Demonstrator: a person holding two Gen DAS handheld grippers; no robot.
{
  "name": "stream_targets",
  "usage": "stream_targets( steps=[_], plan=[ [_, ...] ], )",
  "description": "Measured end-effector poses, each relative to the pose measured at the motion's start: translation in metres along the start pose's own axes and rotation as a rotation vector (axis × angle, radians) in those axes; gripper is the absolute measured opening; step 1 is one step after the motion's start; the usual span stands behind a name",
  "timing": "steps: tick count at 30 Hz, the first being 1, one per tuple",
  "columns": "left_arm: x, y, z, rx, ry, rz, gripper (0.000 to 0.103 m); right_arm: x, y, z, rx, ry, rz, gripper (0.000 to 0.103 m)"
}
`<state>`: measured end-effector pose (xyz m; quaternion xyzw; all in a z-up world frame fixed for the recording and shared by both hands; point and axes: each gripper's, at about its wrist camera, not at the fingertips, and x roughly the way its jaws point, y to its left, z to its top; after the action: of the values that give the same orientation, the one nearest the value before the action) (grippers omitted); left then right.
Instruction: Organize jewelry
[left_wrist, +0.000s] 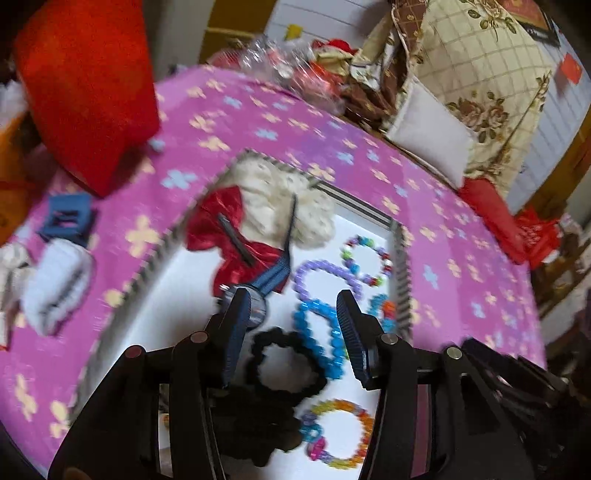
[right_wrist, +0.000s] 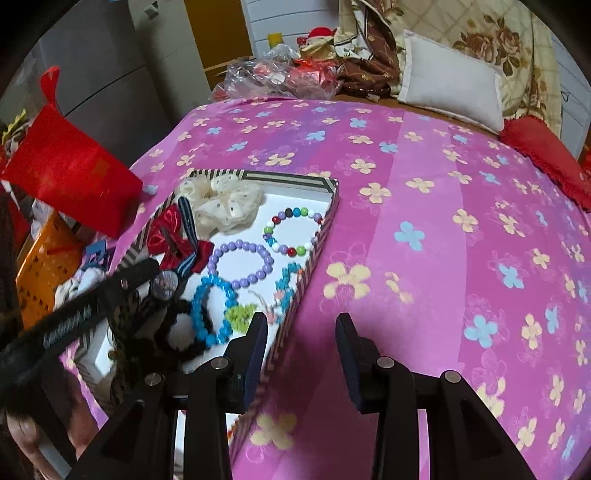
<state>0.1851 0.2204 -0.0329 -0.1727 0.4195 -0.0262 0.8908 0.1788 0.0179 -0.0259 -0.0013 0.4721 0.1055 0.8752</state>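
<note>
So it's a bed with a pink flowered sheet (right_wrist: 424, 229). A striped-rim tray (right_wrist: 325, 229) sits left of centre, a red bag (right_wrist: 70, 181) at far left, and a white pillow (right_wrist: 450, 85) plus crinkly plastic bags (right_wrist: 273, 75) along the top.

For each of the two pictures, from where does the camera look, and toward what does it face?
Left wrist: on the left gripper, tilted down over the striped tray; its open fingers frame the blue bracelet and black scrunchie.
Right wrist: on the right gripper, aimed down at the pink bedspread beside the tray's edge; the left gripper's arm shows at left.
Shared: tray, purple bracelet, red bow, white pillow.
</note>
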Motion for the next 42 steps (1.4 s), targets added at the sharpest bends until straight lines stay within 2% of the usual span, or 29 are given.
stream_targets(
  steps=[3, 8, 14, 16, 19, 21, 23, 26, 29, 32, 38, 42],
  plan=[
    [-0.004, 0.002, -0.001, 0.011, -0.036, 0.065, 0.048, -0.005, 0.0, -0.013, -0.012, -0.004, -0.014, 0.037],
    [-0.01, 0.002, -0.005, 0.028, -0.069, 0.094, 0.048, -0.015, -0.003, -0.037, -0.028, -0.002, -0.027, 0.037],
    [-0.027, -0.011, -0.014, 0.081, -0.161, 0.182, 0.049, -0.041, -0.023, -0.075, -0.024, -0.021, -0.064, 0.038],
    [-0.035, -0.017, -0.019, 0.098, -0.205, 0.232, 0.056, -0.052, -0.033, -0.088, -0.016, -0.036, -0.087, 0.038],
    [-0.048, -0.026, -0.031, 0.119, -0.274, 0.291, 0.058, -0.071, -0.045, -0.107, -0.006, -0.06, -0.112, 0.038],
    [-0.061, -0.032, -0.042, 0.125, -0.342, 0.327, 0.069, -0.082, -0.05, -0.116, -0.009, -0.07, -0.126, 0.038],
    [-0.081, -0.034, -0.055, 0.099, -0.425, 0.349, 0.08, -0.092, -0.053, -0.125, -0.019, -0.082, -0.138, 0.039],
    [-0.111, -0.029, -0.072, 0.031, -0.477, 0.359, 0.083, -0.107, -0.059, -0.139, -0.014, -0.108, -0.146, 0.043],
    [-0.139, -0.022, -0.092, -0.03, -0.484, 0.336, 0.088, -0.116, -0.064, -0.151, -0.002, -0.113, -0.138, 0.043],
    [-0.159, -0.026, -0.105, -0.01, -0.469, 0.37, 0.097, -0.127, -0.063, -0.16, 0.001, -0.13, -0.133, 0.043],
    [-0.198, -0.044, -0.132, 0.022, -0.544, 0.449, 0.098, -0.148, -0.052, -0.176, 0.007, -0.17, -0.118, 0.043],
    [-0.212, -0.048, -0.148, 0.027, -0.523, 0.41, 0.099, -0.16, -0.04, -0.183, -0.02, -0.19, -0.121, 0.043]
  ],
)
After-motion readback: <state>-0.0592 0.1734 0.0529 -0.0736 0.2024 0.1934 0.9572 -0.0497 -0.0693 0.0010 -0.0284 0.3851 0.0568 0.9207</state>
